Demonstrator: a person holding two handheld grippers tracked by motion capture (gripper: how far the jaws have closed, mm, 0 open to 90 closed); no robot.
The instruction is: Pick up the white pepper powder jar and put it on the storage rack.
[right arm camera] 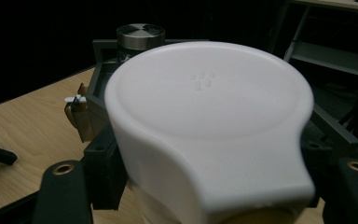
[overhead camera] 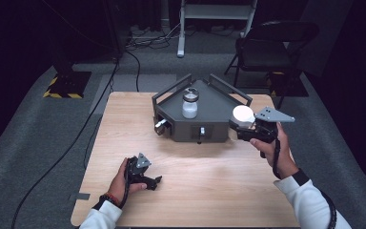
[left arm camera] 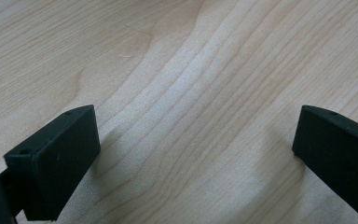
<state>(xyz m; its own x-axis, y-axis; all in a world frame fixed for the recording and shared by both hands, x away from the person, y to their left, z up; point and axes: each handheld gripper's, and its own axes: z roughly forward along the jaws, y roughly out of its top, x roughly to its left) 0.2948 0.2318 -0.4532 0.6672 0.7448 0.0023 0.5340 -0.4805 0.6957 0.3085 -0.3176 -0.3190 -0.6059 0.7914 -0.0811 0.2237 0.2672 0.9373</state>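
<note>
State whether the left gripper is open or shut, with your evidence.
Open: the left gripper has its two black jaws wide apart over bare wooden table, nothing between them.

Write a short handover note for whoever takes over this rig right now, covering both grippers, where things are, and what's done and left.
Right gripper: shut on the white container, held at the right corner of the grey tray.
Left gripper: open, empty, low over the wooden table.
A metal-lidded jar stands on the tray.
Done: white container gripped.
Left: probably set it down or place it; the destination isn't clear.
</note>
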